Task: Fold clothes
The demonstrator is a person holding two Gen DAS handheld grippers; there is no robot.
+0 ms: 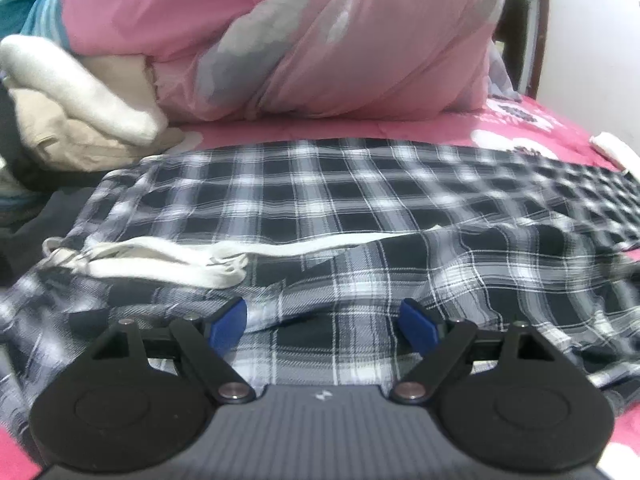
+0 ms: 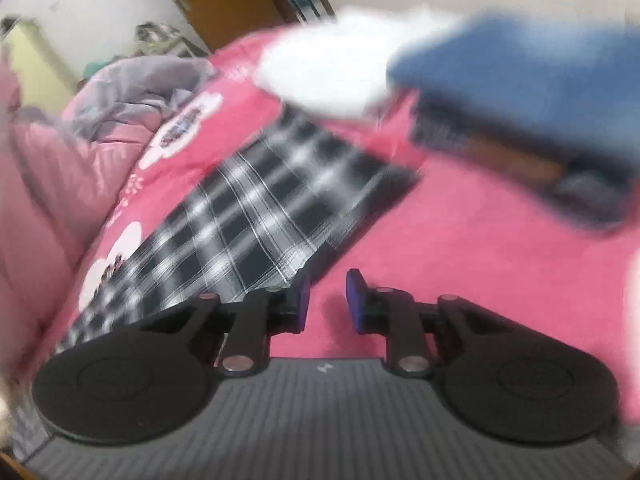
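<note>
My left tongs (image 1: 322, 320) stand spread wide just above the rumpled plaid garment (image 1: 320, 208), gripping nothing. My right tongs (image 2: 328, 300) hang narrowly parted and empty over the pink bedspread (image 2: 460, 260), beside the plaid's edge. Farther off lies a pink duvet (image 1: 320, 40).

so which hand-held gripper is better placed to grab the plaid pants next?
Left, probably. The left hand-held gripper hangs open over the plaid pants; the right hand-held gripper is beside the leg, nearly closed, empty.

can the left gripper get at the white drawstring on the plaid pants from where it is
Probably yes. The left gripper hangs open over the plaid pants, and the white drawstring lies exposed just ahead and to its left, with nothing covering it.
</note>
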